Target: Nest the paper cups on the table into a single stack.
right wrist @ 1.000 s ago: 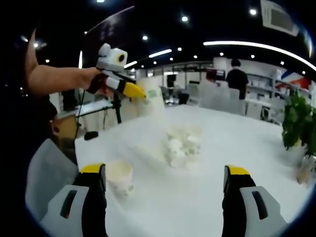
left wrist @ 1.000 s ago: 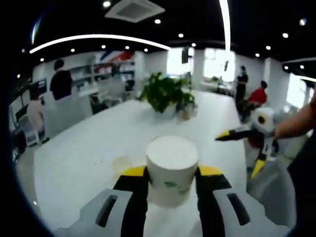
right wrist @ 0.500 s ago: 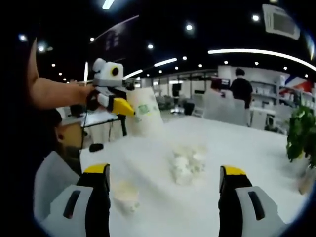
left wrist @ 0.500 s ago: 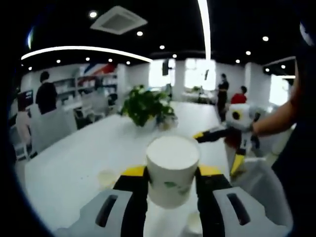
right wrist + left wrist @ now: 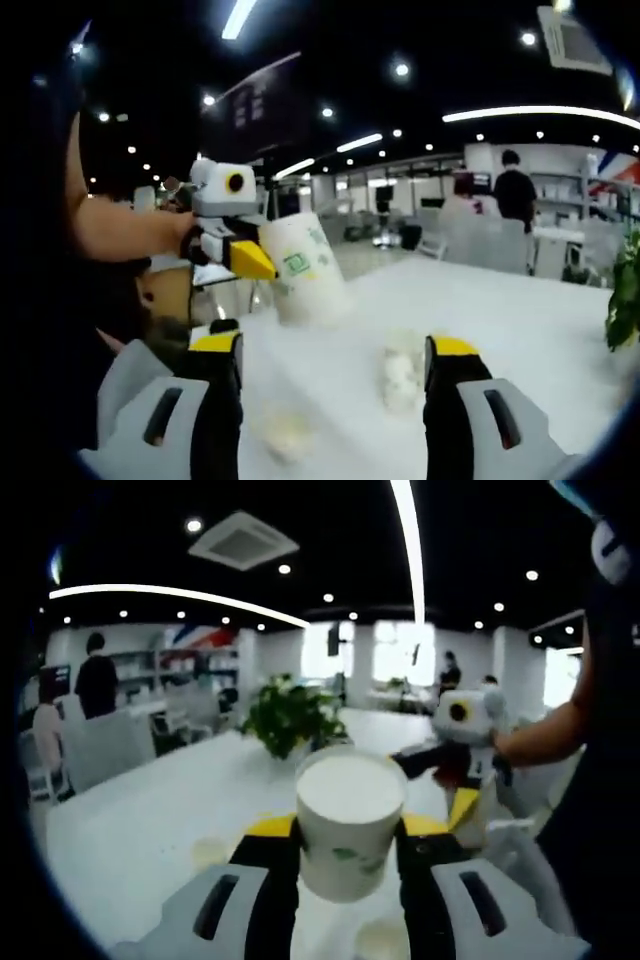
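I see the white table (image 5: 140, 820) with a potted plant (image 5: 285, 712). My left gripper (image 5: 335, 845) clamps an upturned paper cup (image 5: 348, 825) above it. My right gripper (image 5: 330, 365) hangs spread, holding nothing. Blurred cups (image 5: 400, 370) sit between its jaws; I can't count them.

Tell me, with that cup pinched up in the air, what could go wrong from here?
The left gripper squeezes the paper cup by its thin sides, so it could dent or slip out. The loose cups on the white table look blurred and light; a misjudged push might topple them instead of nesting. The right gripper is open, steadying nothing.
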### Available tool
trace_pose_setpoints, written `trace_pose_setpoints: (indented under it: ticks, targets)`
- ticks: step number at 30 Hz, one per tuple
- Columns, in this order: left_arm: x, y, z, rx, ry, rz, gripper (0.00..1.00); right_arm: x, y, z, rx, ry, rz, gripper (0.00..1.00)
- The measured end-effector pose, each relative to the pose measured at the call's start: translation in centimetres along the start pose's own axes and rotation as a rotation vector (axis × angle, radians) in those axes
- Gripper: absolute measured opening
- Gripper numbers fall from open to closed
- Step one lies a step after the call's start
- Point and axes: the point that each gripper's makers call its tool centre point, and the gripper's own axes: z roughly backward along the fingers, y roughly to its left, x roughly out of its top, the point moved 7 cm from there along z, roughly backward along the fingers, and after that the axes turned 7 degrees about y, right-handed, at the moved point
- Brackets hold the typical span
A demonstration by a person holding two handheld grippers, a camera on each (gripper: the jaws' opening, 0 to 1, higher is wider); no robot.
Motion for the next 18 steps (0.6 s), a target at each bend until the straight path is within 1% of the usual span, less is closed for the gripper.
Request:
trace_pose_setpoints:
  ticks: [3, 4, 5, 8, 10, 11, 12, 13, 15, 16, 18]
  targets:
    - [0.4, -0.1, 0.4, 0.009, -0.036, 0.013, 0.36, 1.5, 0.5, -0.4, 0.058, -0.029, -0.036, 0.63]
    - [0.5, -0.2, 0.5, 0.009, -0.046, 0.017, 0.36, 1.7, 0.6, -0.4, 0.065, -0.032, -0.04, 0.61]
    - [0.7, -0.2, 0.7, 0.007, -0.06, 0.028, 0.36, 2.3, 1.0, -0.6, 0.104, -0.038, -0.061, 0.57]
    - [0.8, -0.4, 1.1, 0.006, -0.079, 0.043, 0.36, 3.1, 1.4, -1.0, 0.138, -0.046, -0.069, 0.51]
    - [1.0, -0.4, 1.5, -0.003, -0.106, 0.059, 0.36, 3.5, 2.0, -1.5, 0.181, -0.037, -0.08, 0.48]
    - [1.1, -0.6, 1.8, -0.005, -0.122, 0.059, 0.36, 3.5, 2.3, -1.7, 0.2, -0.028, -0.082, 0.46]
    - [1.1, -0.6, 1.9, -0.007, -0.125, 0.062, 0.36, 3.7, 2.7, -2.0, 0.211, -0.022, -0.078, 0.46]
    - [1.1, -0.5, 2.3, -0.012, -0.145, 0.071, 0.36, 3.8, 3.0, -2.3, 0.221, -0.016, -0.08, 0.47]
    - [1.0, -0.3, 2.9, -0.011, -0.165, 0.089, 0.36, 4.2, 3.2, -2.6, 0.242, -0.018, -0.109, 0.48]
    - [0.8, -0.3, 3.2, -0.019, -0.171, 0.094, 0.36, 4.5, 3.5, -2.5, 0.26, -0.032, -0.141, 0.47]
    - [1.1, -0.5, 4.1, -0.058, -0.244, 0.14, 0.35, 4.6, 3.9, -2.5, 0.303, -0.035, -0.193, 0.43]
